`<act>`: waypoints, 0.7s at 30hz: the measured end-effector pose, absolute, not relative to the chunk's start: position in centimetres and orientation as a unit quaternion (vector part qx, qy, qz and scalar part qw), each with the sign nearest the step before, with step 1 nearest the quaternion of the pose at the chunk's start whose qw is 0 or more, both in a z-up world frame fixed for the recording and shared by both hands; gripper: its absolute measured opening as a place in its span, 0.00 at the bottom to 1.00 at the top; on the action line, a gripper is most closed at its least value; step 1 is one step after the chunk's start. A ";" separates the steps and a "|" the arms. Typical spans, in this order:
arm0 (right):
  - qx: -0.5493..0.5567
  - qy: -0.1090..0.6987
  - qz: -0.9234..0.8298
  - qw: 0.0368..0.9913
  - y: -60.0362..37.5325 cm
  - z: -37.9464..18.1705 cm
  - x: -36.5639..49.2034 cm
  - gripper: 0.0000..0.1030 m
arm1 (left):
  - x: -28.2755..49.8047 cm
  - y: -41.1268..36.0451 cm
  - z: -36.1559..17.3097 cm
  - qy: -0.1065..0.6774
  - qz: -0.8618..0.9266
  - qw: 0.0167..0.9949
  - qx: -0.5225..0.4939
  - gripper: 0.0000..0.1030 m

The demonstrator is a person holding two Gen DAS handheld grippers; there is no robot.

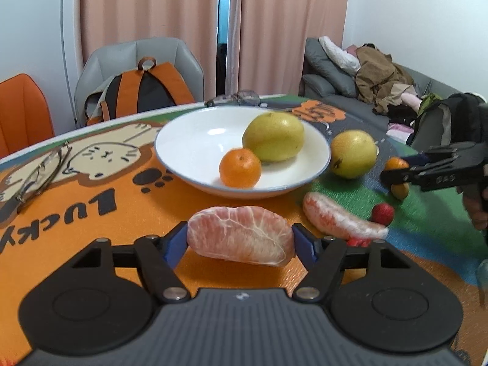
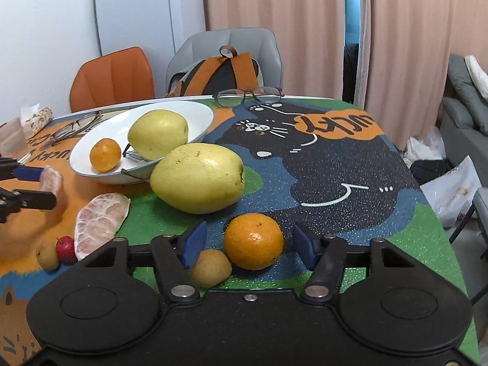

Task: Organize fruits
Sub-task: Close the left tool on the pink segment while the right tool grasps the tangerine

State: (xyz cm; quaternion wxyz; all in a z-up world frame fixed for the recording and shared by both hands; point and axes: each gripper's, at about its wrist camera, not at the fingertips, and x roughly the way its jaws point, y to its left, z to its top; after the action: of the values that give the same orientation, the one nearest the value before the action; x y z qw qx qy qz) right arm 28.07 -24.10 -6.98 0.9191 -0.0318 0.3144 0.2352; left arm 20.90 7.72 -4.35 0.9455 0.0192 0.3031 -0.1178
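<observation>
My left gripper (image 1: 240, 239) is shut on a peeled pomelo segment (image 1: 241, 235), held just above the table in front of the white bowl (image 1: 195, 164). The bowl holds a mandarin (image 1: 240, 167) and a yellow pear (image 1: 273, 136). A second pear (image 1: 353, 154), another pomelo segment (image 1: 338, 218) and a strawberry (image 1: 382, 213) lie to the right. My right gripper (image 2: 248, 244) is open around a mandarin (image 2: 253, 241) on the table, pads not touching it; a small yellow fruit (image 2: 211, 267) lies by the left finger.
Glasses (image 1: 39, 174) lie left of the bowl, another pair (image 2: 248, 94) at the table's far edge. Chairs with a backpack (image 1: 143, 91) stand behind the table. A sofa (image 1: 366, 91) is at the right. A small yellow fruit (image 2: 47, 254) lies near the strawberry (image 2: 65, 250).
</observation>
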 end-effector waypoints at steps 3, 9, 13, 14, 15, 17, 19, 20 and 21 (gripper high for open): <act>-0.030 0.320 0.230 0.918 -24.1 -7.2 28.4 0.36 | 20.8 7.6 -3.4 0.293 -0.122 0.948 0.020 0.69; -0.013 0.325 0.238 0.915 -24.7 -7.1 28.5 0.36 | 21.8 7.2 -2.0 0.277 -0.120 0.953 0.018 0.69; -0.008 0.321 0.237 0.917 -25.0 -6.8 28.4 0.36 | 23.1 7.1 -1.6 0.272 -0.111 0.956 0.014 0.69; -0.008 0.319 0.238 0.917 -25.0 -6.7 28.4 0.36 | 23.4 7.2 -1.5 0.273 -0.111 0.956 0.012 0.69; -0.009 0.316 0.238 0.918 -25.1 -6.5 28.3 0.36 | 23.6 7.2 -1.4 0.271 -0.111 0.956 0.009 0.69; -0.009 0.311 0.237 0.920 -25.2 -6.2 28.1 0.36 | 24.1 7.1 -1.2 0.268 -0.107 0.957 0.009 0.69; -0.011 0.307 0.240 0.921 -25.3 -5.9 27.9 0.36 | 24.8 7.1 -1.1 0.267 -0.104 0.958 0.008 0.69; -0.012 0.305 0.240 0.922 -25.3 -5.8 27.8 0.36 | 25.1 7.1 -1.0 0.268 -0.102 0.958 0.008 0.69; -0.014 0.302 0.240 0.922 -25.3 -5.6 27.7 0.36 | 25.5 7.0 -1.0 0.268 -0.099 0.958 0.009 0.69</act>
State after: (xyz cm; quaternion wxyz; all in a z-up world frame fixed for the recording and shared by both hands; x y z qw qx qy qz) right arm 27.73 -25.26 -5.61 0.9224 -0.0143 0.3020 0.2404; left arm 25.47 7.04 -1.01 0.9583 0.0090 0.2677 -0.0993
